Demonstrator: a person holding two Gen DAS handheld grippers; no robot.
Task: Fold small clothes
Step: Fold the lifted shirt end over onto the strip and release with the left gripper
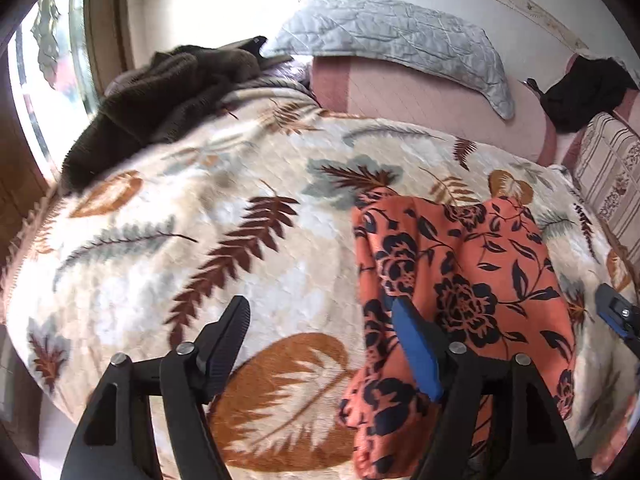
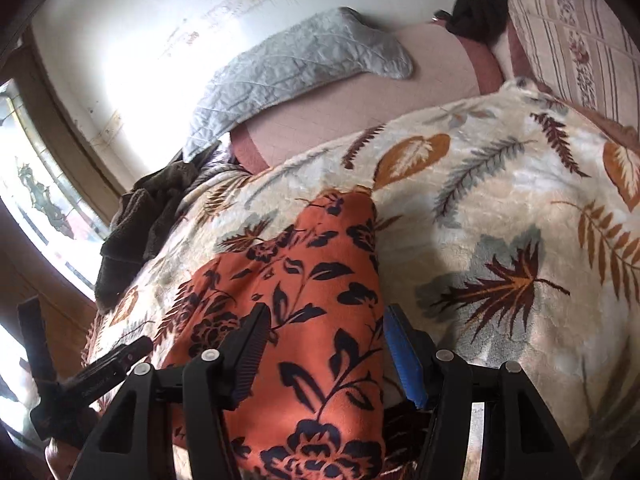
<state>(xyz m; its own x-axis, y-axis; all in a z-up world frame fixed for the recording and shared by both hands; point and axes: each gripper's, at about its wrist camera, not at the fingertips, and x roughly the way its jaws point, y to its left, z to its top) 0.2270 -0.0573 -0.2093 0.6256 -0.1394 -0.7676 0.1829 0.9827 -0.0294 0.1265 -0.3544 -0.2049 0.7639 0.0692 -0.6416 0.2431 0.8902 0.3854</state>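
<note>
An orange garment with a dark floral print (image 1: 464, 280) lies folded lengthwise on the leaf-patterned blanket (image 1: 240, 240). My left gripper (image 1: 320, 344) is open just above the blanket, its blue-padded finger (image 1: 416, 352) at the garment's left edge. In the right wrist view the garment (image 2: 304, 300) runs between the fingers of my right gripper (image 2: 324, 356), which is open over it with its jaws wide apart. The right gripper's tip shows at the right edge of the left wrist view (image 1: 618, 314). The left gripper shows at the lower left of the right wrist view (image 2: 92, 376).
A dark brown garment (image 1: 160, 96) lies bunched at the blanket's far left corner. A grey quilted pillow (image 1: 400, 40) lies on the pink sheet (image 1: 420, 96) by the wall. A black garment (image 1: 584, 88) and a striped pillow (image 1: 612, 172) lie at the far right. A window is at the left.
</note>
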